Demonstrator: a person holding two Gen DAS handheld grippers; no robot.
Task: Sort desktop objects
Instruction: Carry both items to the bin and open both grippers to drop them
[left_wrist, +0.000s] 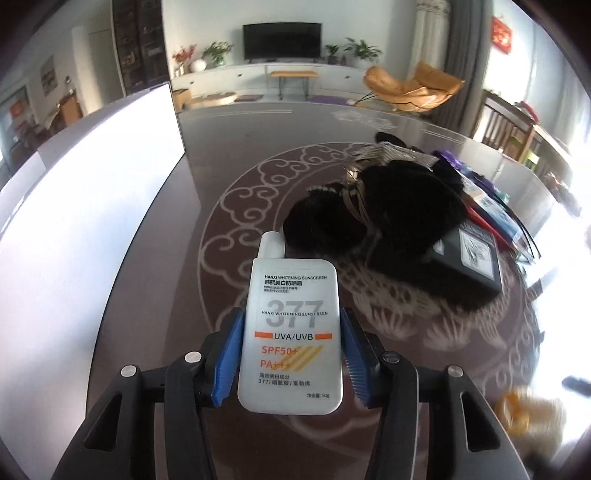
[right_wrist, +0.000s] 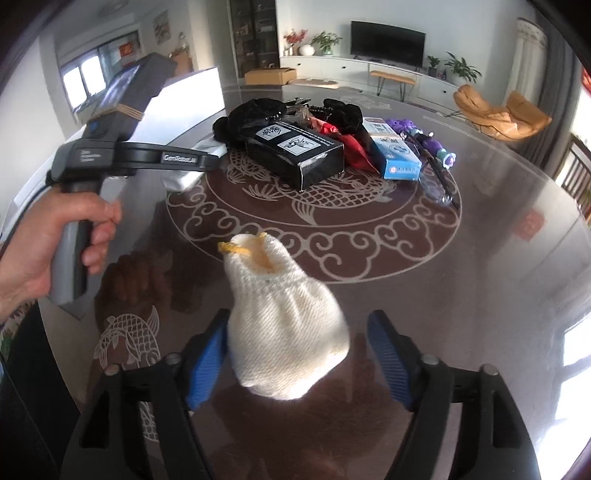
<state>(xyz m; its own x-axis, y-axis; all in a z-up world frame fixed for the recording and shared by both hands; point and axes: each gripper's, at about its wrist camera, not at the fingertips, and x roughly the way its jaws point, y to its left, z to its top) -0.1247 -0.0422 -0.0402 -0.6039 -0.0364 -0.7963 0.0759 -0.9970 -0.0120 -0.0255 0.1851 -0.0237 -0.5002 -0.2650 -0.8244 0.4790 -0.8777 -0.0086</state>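
Sorting looks barely started, judging by the pile. The left gripper (left_wrist: 291, 347) is clamped on a white sunscreen bottle (left_wrist: 290, 332), blue pads pressing both flat sides, cap pointing away, apparently held just above the desk (left_wrist: 155, 295). A big white box (left_wrist: 92, 206) stands at the left of the desk, probably the drop target, though its inside is hidden.

The right gripper (right_wrist: 295, 354) stands wide around a cream knitted glove (right_wrist: 284, 321) with a yellow cuff edge. Its left pad touches or nearly touches the fabric; the right pad is clearly apart, so no grip. Cannot tell if the glove lies on the desk or hangs against that pad.

Left to sort, all clustered mid-desk: a black box (right_wrist: 299, 155), black fluffy items (right_wrist: 255, 118), a red cloth (right_wrist: 351, 147), a blue-and-white carton (right_wrist: 393, 151), a purple toy (right_wrist: 428, 140), plus thin dark sticks by it. Nothing visibly binned yet. A person's hand (right_wrist: 48, 243) grips the left handle.
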